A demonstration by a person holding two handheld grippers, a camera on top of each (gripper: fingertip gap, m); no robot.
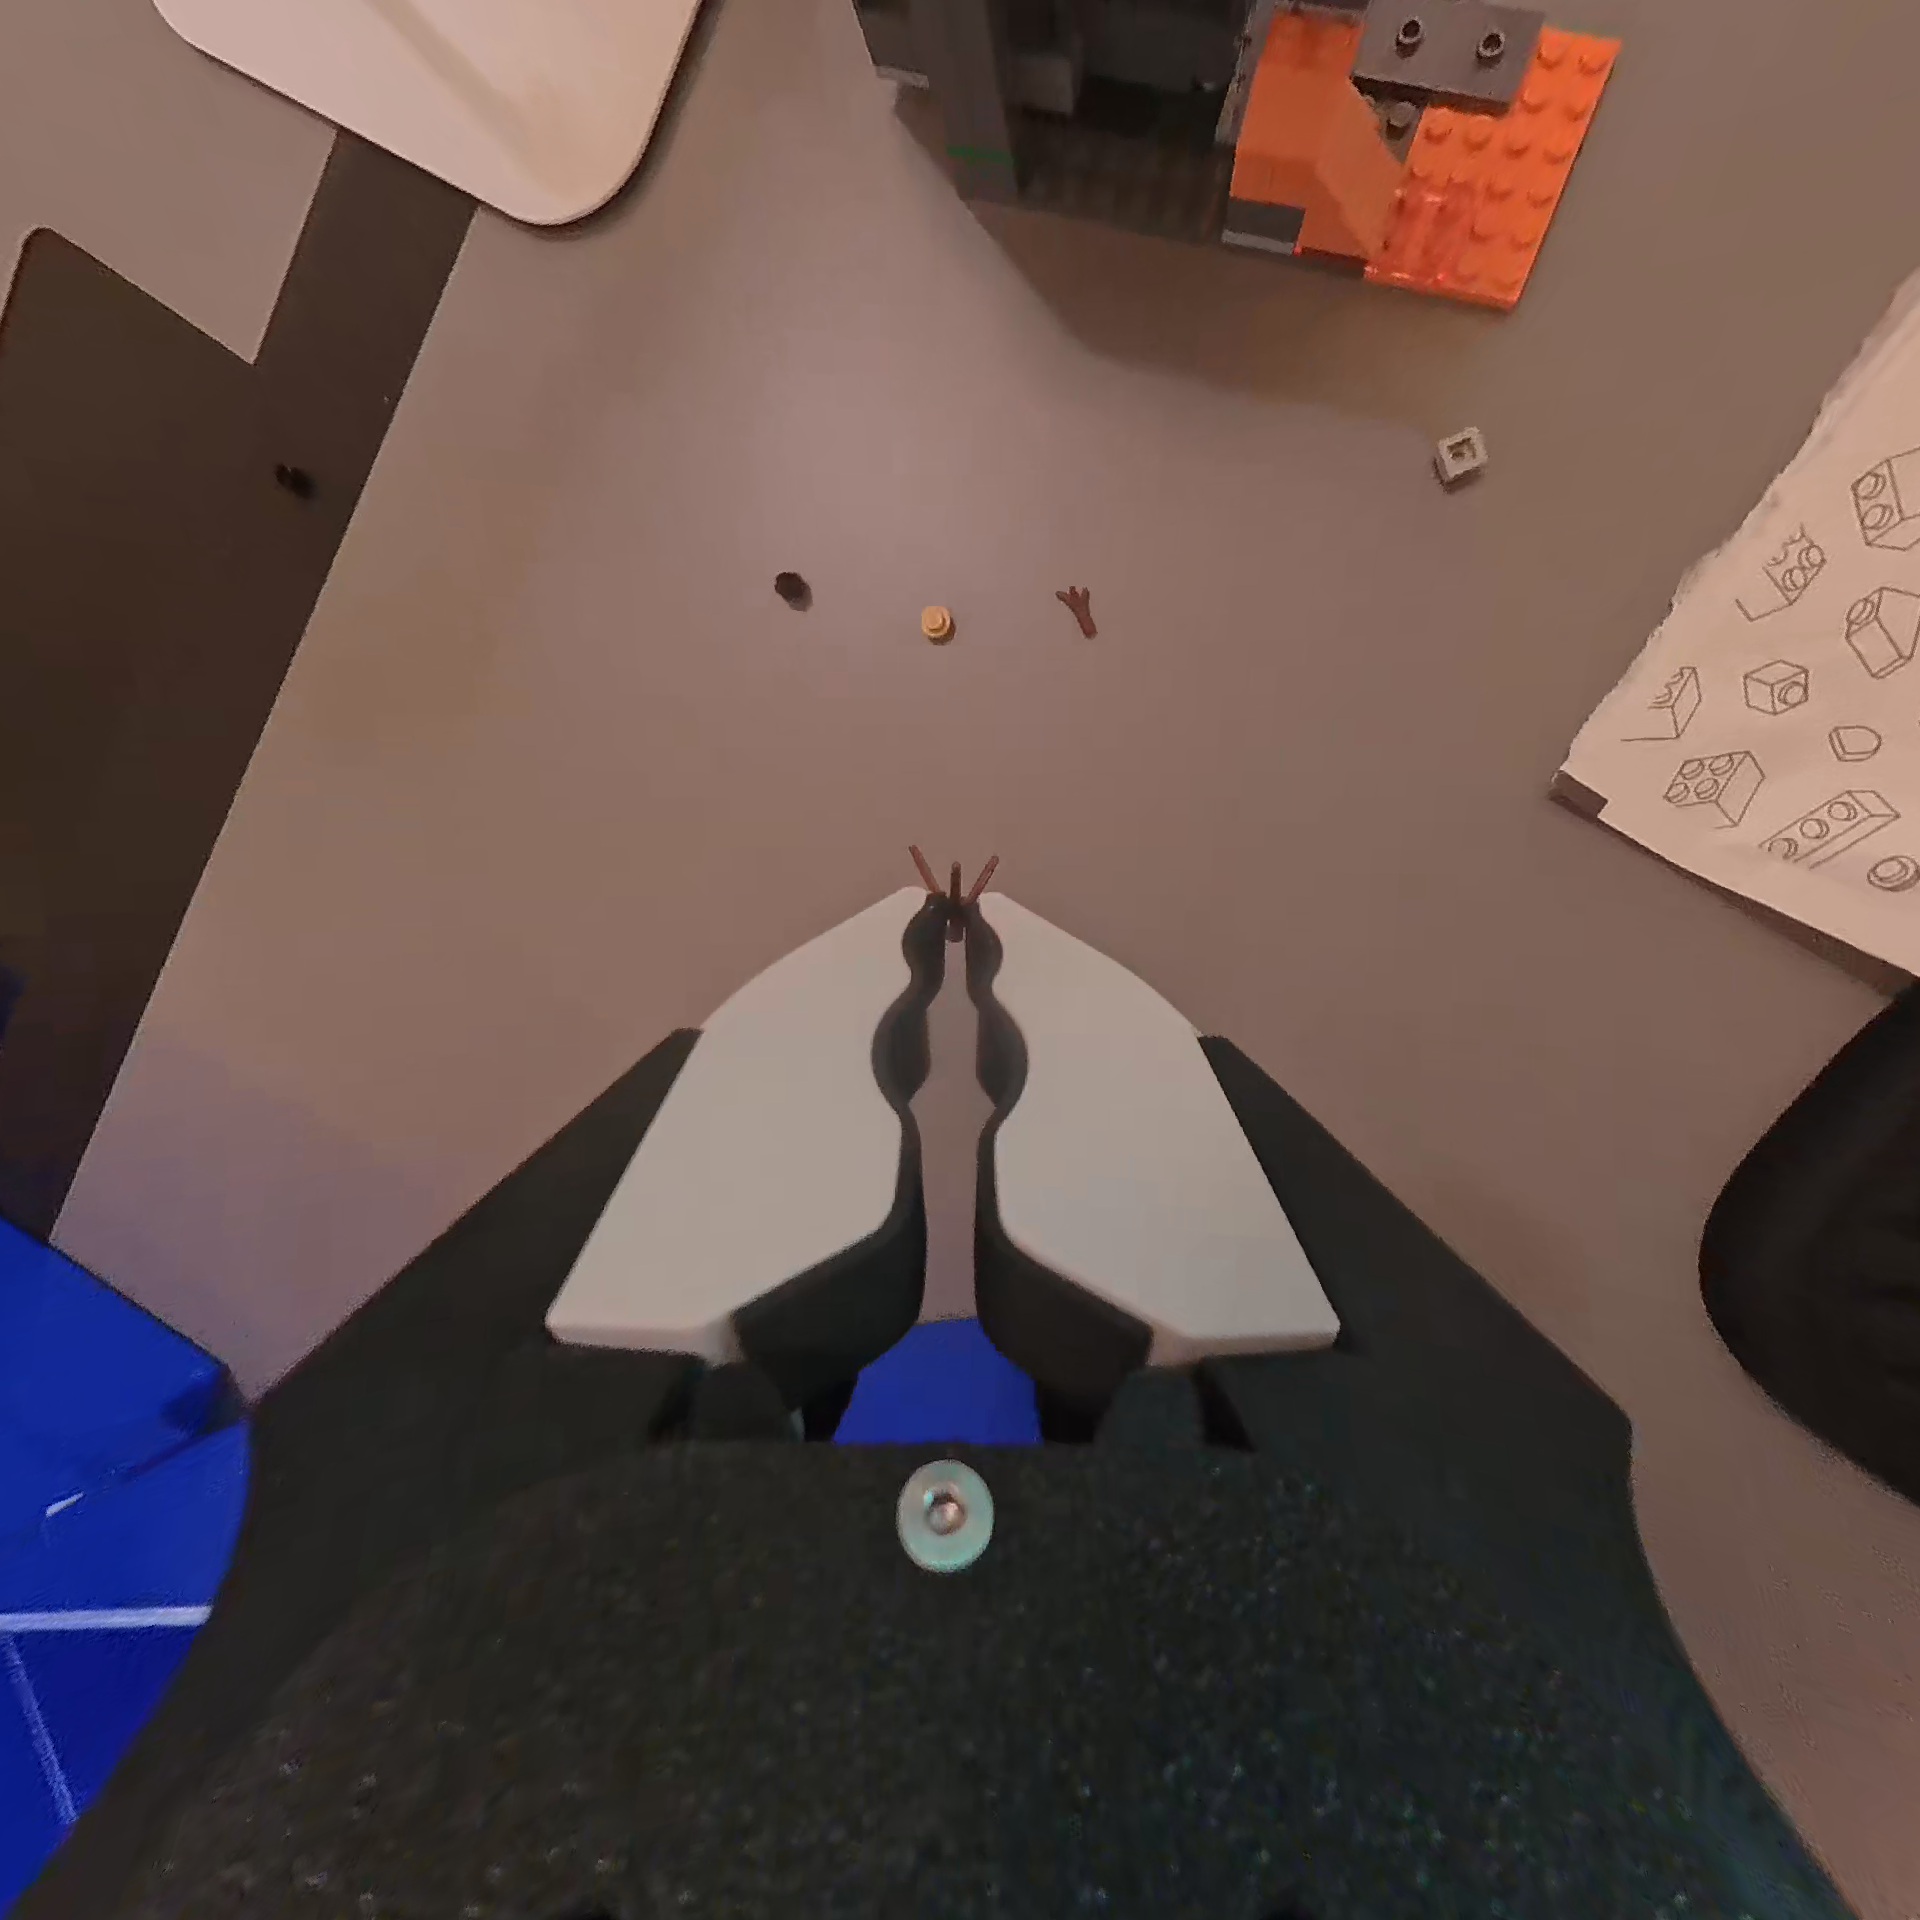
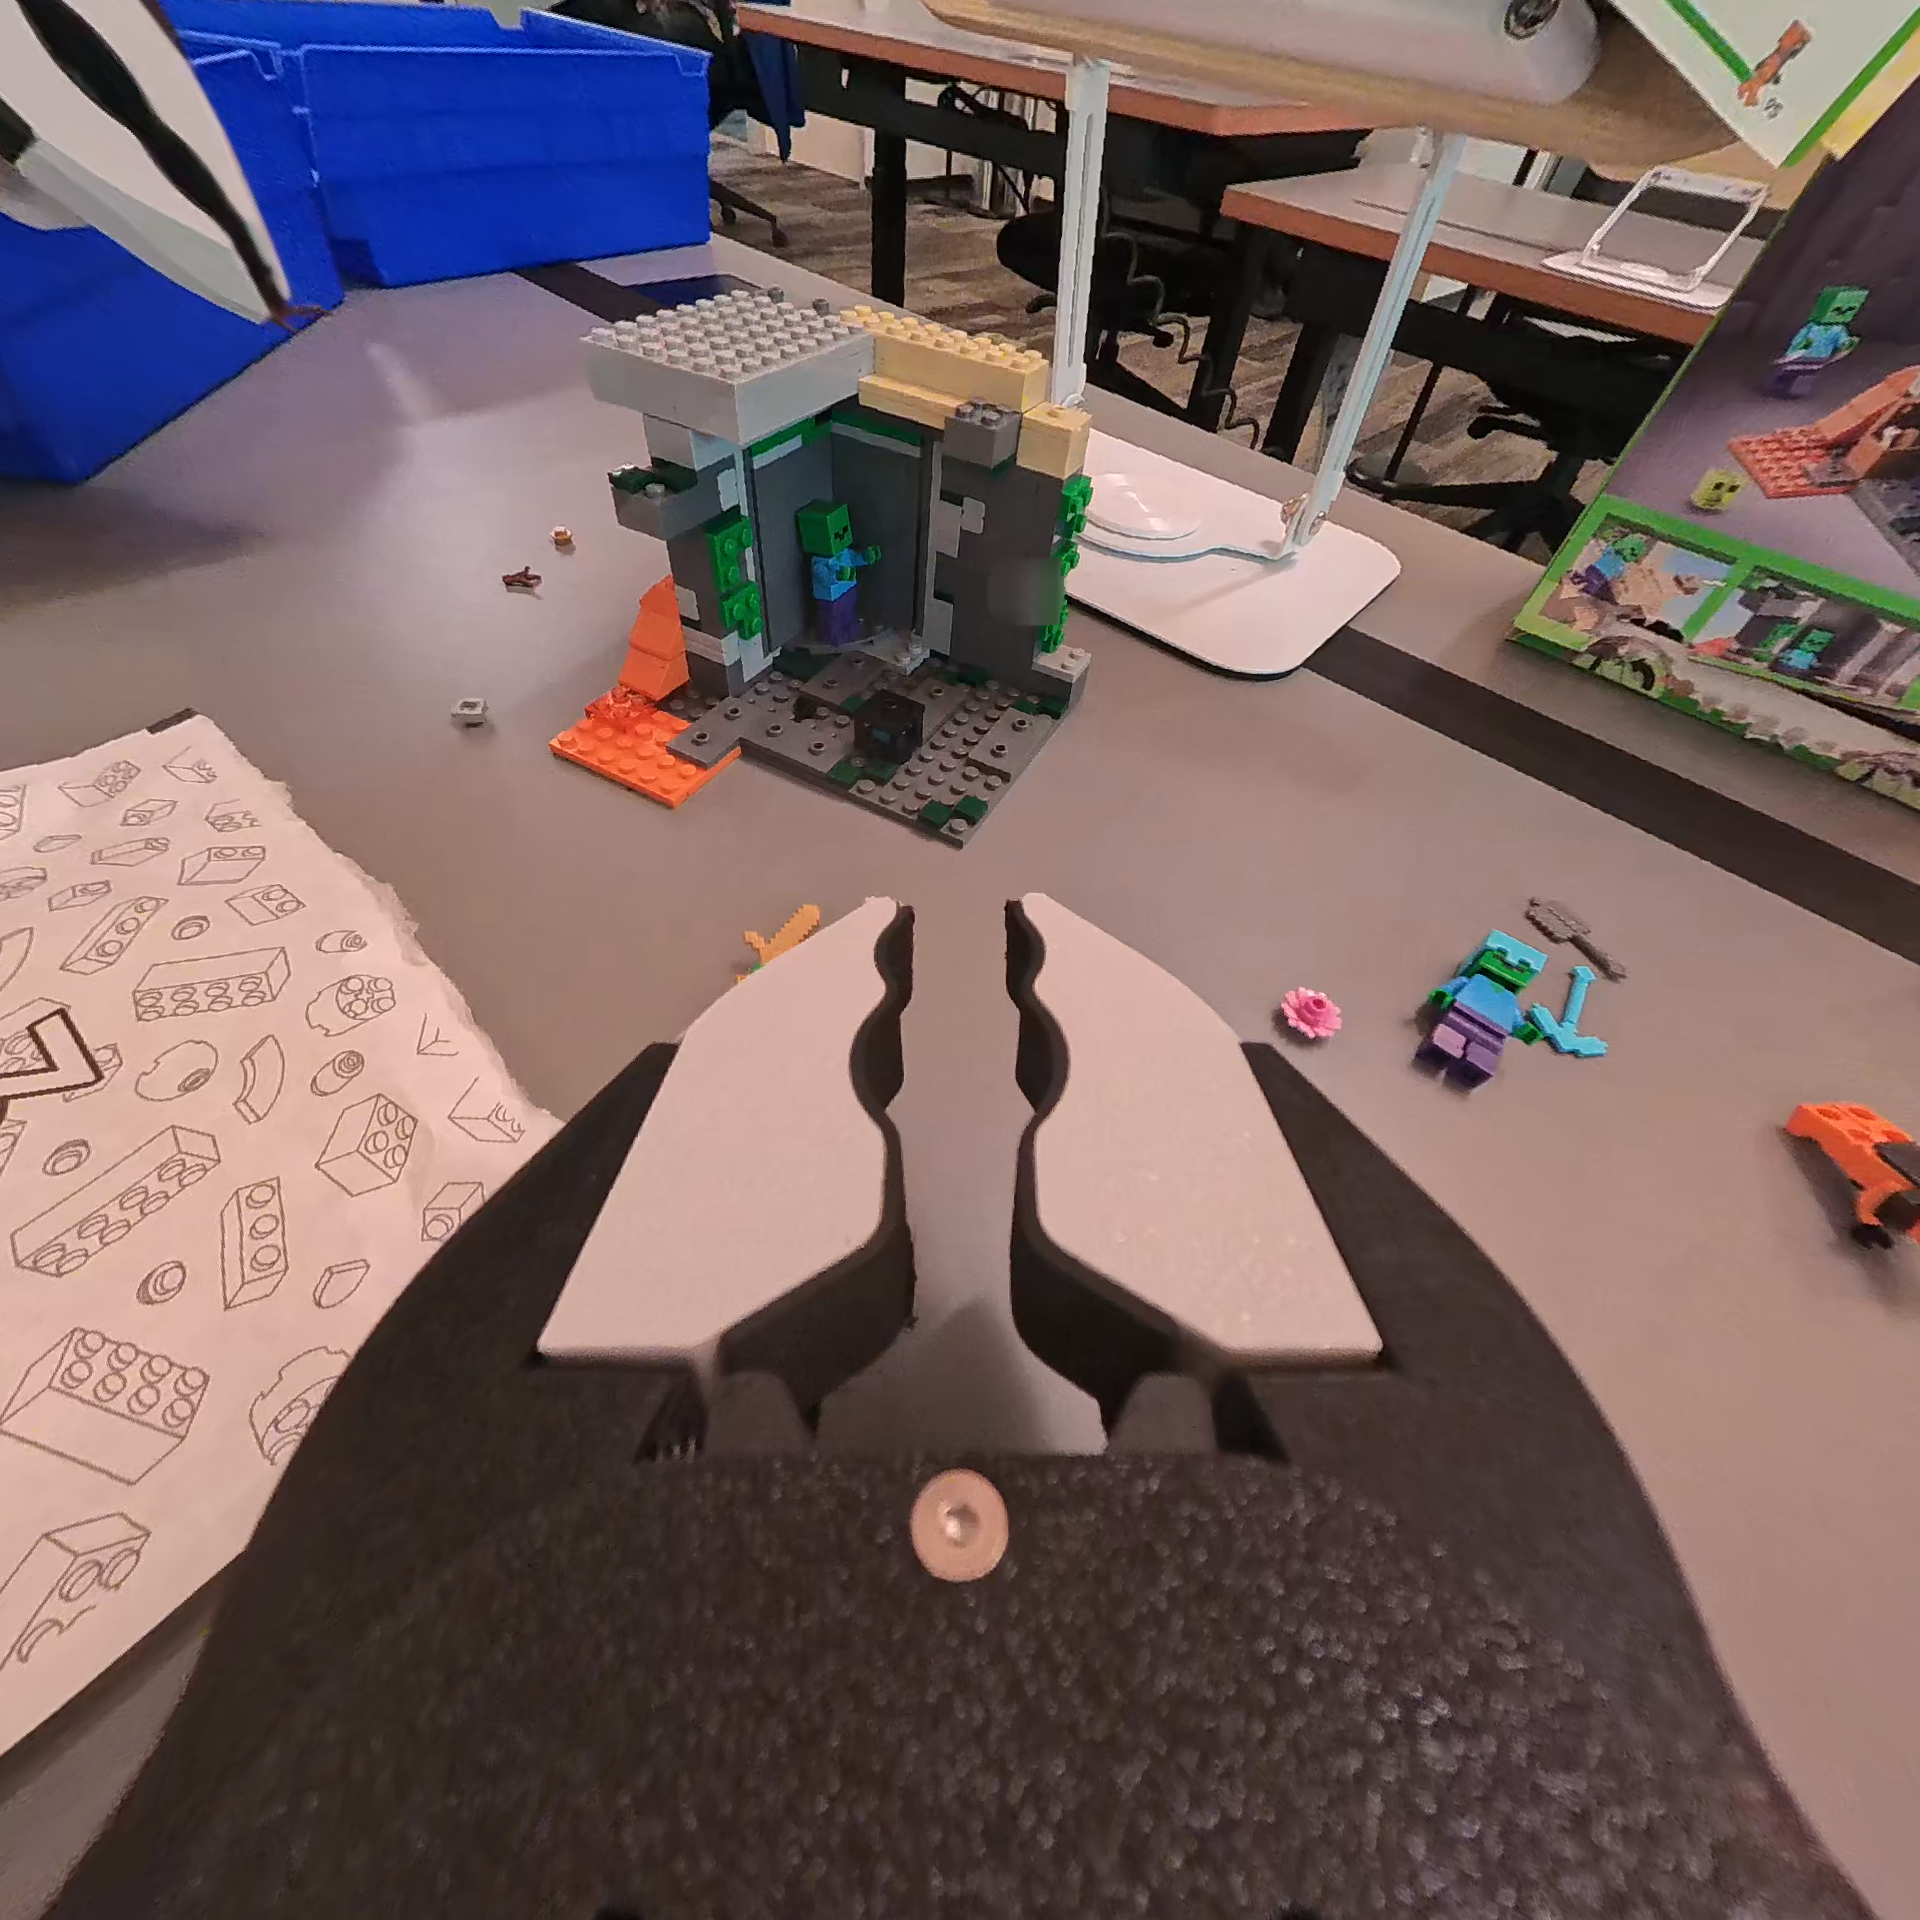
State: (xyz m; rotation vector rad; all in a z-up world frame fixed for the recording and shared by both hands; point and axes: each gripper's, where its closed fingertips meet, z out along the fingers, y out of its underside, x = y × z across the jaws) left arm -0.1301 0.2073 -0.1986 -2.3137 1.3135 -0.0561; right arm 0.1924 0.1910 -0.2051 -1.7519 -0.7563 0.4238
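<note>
While left tongs (image 1: 954,904) pinch it, brown twig piece (image 1: 954,878) points forward.

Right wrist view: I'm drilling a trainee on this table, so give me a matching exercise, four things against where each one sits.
Things:
1. pink flower
2. loose zombie figure
3. printed paper
4. orange sword

Places:
A. partly hidden behind the right gripper's left finger
B. lying on the table right of the flower, beside a blue pickaxe
C. spread at the left edge of the table
D. on the bare table, just right of the gripper tips

Pairs: 1-D, 2-B, 3-C, 4-A
</note>
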